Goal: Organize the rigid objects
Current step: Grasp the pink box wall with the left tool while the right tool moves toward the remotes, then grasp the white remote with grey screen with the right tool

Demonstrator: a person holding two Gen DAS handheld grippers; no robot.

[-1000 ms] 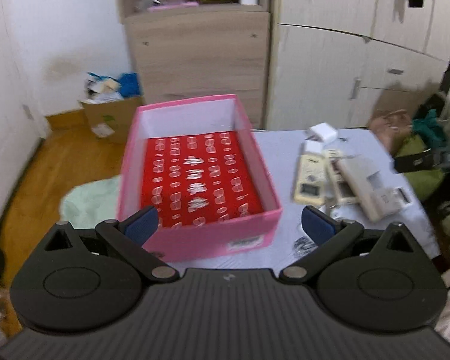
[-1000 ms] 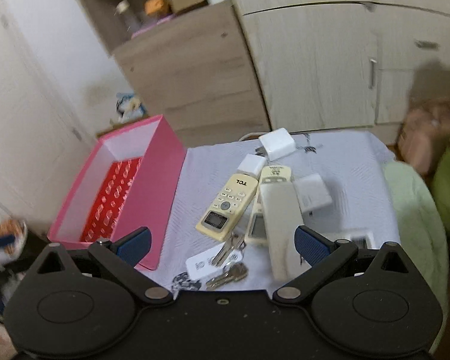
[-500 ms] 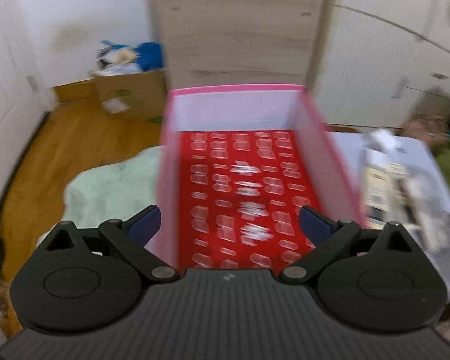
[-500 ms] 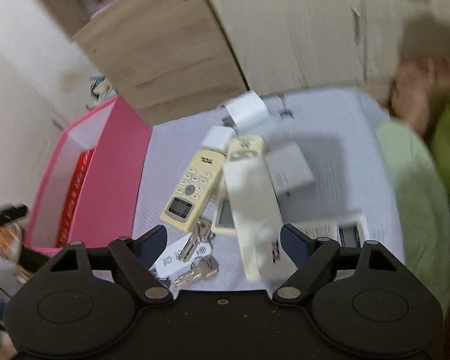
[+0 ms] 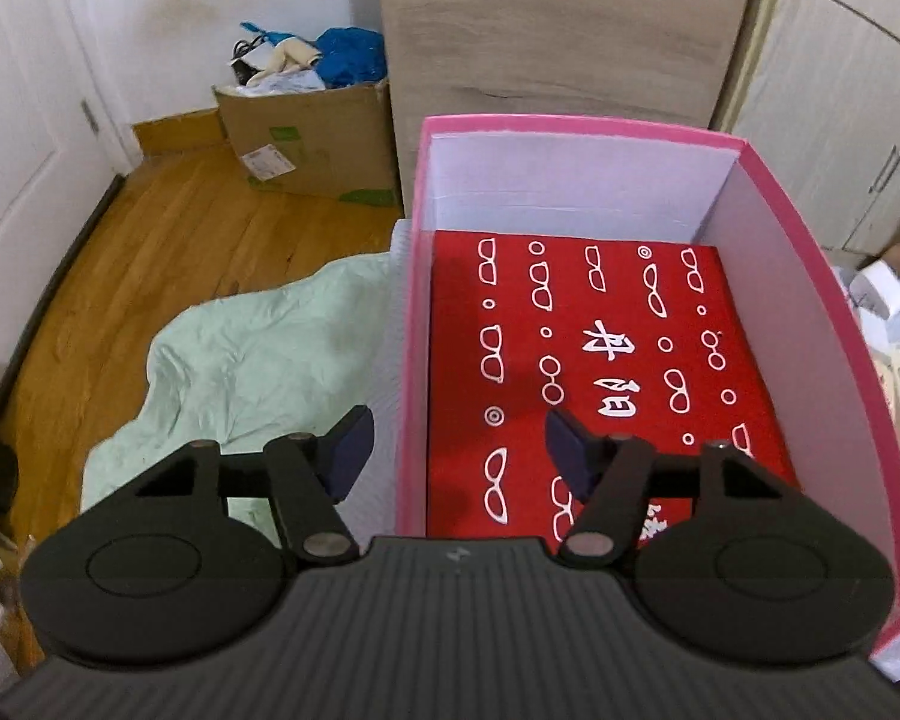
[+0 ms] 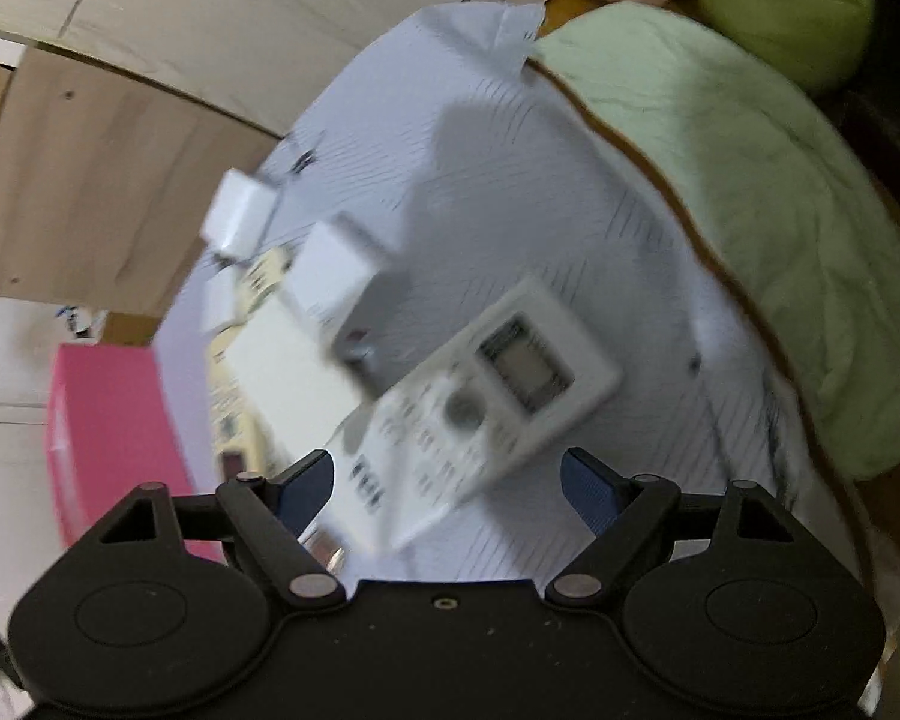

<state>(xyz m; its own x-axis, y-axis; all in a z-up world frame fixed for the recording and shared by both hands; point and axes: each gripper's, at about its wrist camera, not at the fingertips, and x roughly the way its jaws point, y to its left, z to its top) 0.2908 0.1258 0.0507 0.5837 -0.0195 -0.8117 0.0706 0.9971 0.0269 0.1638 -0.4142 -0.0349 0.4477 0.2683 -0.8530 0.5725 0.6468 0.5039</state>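
Straddling the pink box's [image 5: 570, 126] left wall, the left tongs [image 5: 456, 438] have just been closing, yet nothing is pinched: one pad sits outside the wall, the other over the red sheet [image 5: 606, 360] lining the box floor. The right tongs [image 6: 447, 483] gape, released, over a white remote [image 6: 486, 396] lying on the counter [image 6: 570, 180] just ahead of them, more remotes and small white blocks [image 6: 240, 222] beyond to their left.

My worry: that remote lies slantwise to the pads, so a squeeze could catch a corner and spin it away. A left squeeze might also nip the thin wall and drag the box.

Only the left camera shows the box still without any of the things; only the right shows the pile waiting, though blurred.
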